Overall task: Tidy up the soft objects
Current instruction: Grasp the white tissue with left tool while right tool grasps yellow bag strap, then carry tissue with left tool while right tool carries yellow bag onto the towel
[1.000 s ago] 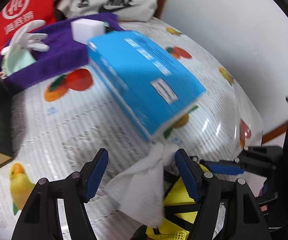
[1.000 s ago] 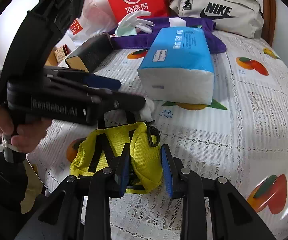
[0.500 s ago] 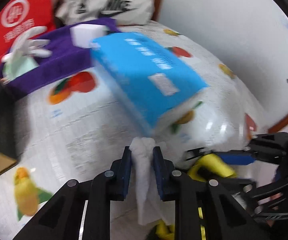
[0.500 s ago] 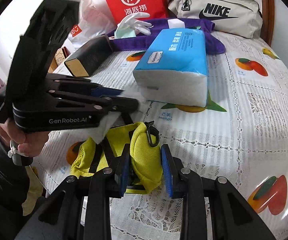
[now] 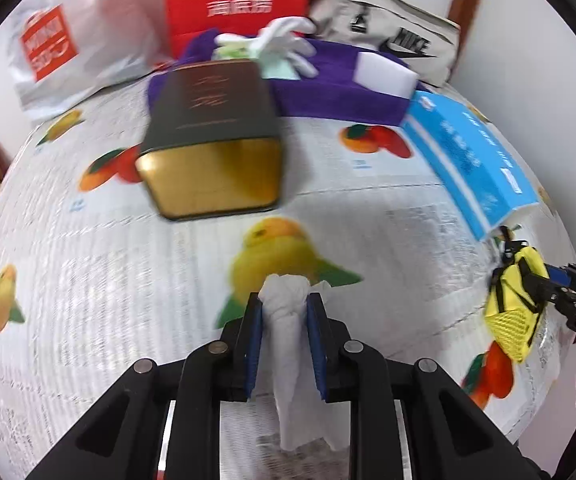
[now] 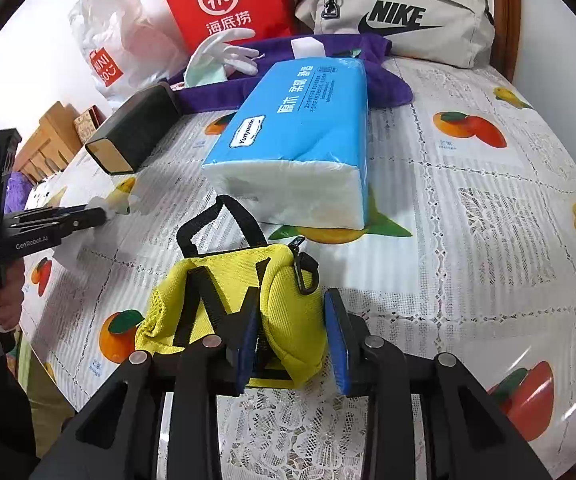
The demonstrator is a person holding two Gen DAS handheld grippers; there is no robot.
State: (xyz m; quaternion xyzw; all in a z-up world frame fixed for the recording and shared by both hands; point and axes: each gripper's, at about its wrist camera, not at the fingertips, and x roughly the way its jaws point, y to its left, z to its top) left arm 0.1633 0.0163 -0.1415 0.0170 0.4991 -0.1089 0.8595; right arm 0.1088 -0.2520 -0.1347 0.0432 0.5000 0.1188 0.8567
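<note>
Left wrist cam: left gripper (image 5: 284, 312) has its blue pads pinching a crumpled white tissue (image 5: 288, 344), bunched at the top, tail hanging down behind the fingers. It's held clear of the fruit-print tablecloth (image 5: 87, 280), prob. so it can be carried off to wherever the soft stuff is being gathered; frame is motion-blurred, so I can't tell how high it hangs. Ahead sit a dark box with a gold end (image 5: 211, 140), a purple cloth (image 5: 328, 88) w/ a white sponge block (image 5: 384, 74) and a white glove (image 5: 288, 44) on it, and at right a blue tissue pack (image 5: 472, 156).

Right wrist cam: right gripper (image 6: 292, 344) is pressed onto a fold of the yellow mesh pouch (image 6: 223, 308), squeezing one padded end; the rest of the pouch seems to lie on the table, black strap looped up. Likely it's pinned or gripped there while the other hand works.

Only the right view shows the pack's open white end, the Nike bag (image 6: 396, 12) in full and the left tool side-on w/ tissue at its tip. Only the left view shows the tissue's full hanging length.
</note>
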